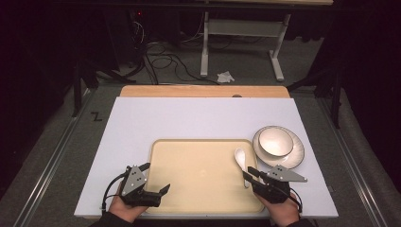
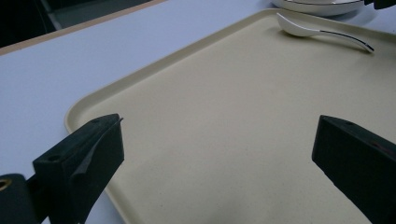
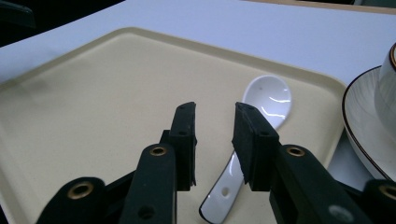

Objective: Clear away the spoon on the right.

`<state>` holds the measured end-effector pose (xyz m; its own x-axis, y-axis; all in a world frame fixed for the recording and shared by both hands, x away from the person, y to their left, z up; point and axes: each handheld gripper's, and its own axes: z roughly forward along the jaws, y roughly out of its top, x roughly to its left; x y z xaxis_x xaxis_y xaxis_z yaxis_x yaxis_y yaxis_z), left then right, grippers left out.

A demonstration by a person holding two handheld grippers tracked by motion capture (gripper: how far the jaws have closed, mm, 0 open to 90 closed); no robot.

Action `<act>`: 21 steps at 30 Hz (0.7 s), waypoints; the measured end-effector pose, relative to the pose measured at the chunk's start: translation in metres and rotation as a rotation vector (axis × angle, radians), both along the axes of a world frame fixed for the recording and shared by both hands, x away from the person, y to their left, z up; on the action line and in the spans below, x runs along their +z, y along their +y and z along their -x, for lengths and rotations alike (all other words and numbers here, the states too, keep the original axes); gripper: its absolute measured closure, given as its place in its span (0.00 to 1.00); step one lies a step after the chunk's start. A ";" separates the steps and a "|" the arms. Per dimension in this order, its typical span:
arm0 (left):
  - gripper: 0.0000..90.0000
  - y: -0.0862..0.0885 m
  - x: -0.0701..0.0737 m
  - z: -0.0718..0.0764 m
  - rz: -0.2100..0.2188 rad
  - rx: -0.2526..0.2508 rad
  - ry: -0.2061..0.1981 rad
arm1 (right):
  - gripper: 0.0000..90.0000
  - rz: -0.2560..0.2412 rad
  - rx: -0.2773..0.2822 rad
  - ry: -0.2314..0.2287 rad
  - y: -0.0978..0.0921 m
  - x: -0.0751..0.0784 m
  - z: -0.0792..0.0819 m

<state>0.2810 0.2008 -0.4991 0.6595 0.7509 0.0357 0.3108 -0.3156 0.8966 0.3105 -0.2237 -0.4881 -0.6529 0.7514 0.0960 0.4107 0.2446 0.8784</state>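
**Spoon on the tray, both grippers parked at the near edge**

The white ceramic soup spoon (image 1: pixel 241 160) is lying on the flat cream-yellow plastic tray (image 1: pixel 198 189), over by its right edge, bowl end pointing away from the person. The right gripper (image 1: pixel 248 177) sits right at the spoon's handle end, jaws only a narrow gap apart with nothing between them; in the right gripper view the handle (image 3: pixel 224 186) passes just below that gap, and whether they touch is hard to tell. The left gripper (image 1: pixel 157 178) hangs over the tray's near left corner, jaws spread wide and empty. Just beside the tray on the right there's a white bowl (image 1: pixel 275 142) sitting on a white dark-rimmed plate (image 1: pixel 295 158), all on the white tabletop (image 1: pixel 189 118).
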 end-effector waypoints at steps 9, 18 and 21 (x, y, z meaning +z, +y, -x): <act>0.03 0.000 0.000 0.000 -0.001 0.002 0.001 | 0.79 -0.010 -0.026 -0.005 -0.004 0.001 -0.002; 0.03 -0.002 -0.001 -0.001 -0.014 -0.001 0.004 | 0.95 0.027 -0.048 -0.018 0.000 0.000 -0.017; 0.03 -0.002 -0.002 -0.002 -0.017 -0.005 0.006 | 1.00 0.078 -0.058 0.017 0.009 -0.002 -0.033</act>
